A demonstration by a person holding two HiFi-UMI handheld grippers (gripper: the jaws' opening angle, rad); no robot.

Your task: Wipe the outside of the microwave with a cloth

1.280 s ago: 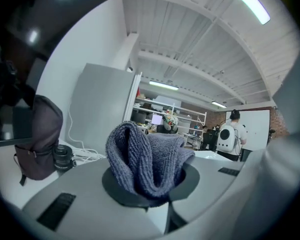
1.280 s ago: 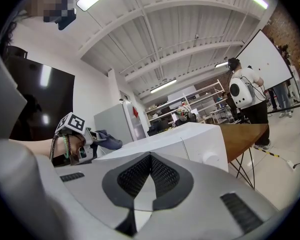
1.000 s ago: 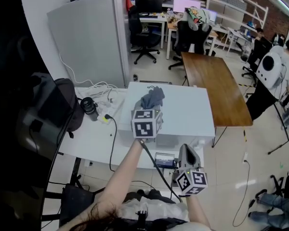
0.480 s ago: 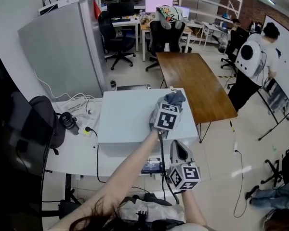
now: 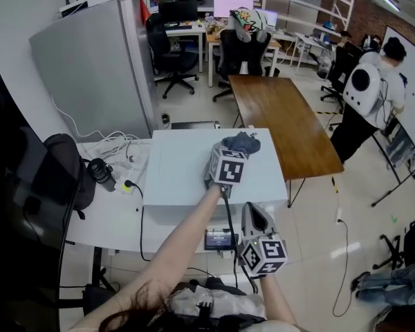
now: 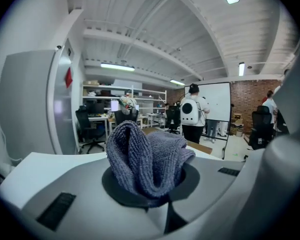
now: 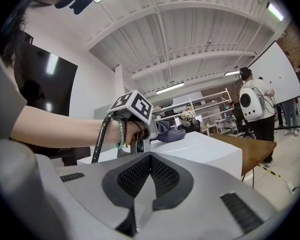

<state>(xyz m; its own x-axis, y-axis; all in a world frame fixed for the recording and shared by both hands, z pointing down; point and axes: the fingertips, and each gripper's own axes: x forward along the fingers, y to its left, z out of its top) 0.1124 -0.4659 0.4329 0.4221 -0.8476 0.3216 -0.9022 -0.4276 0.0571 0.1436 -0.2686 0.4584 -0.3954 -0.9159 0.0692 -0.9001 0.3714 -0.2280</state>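
From the head view, the left claw [image 5: 228, 159] hides the near end of the cloth [image 5: 242, 142].

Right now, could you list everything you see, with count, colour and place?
microwave: one, white, on the white table
cloth: one, grey-blue, on the microwave's top, right side
wooden table: one, brown, behind the microwave, right
cabinet: one, grey, far left
office chairs: at least two, black, far back
bag: one, black, table's left end
person: one, with a white backpack, far right
left gripper: one, grey, shut on the cloth
right gripper: one, grey, shut, empty, near the microwave's front
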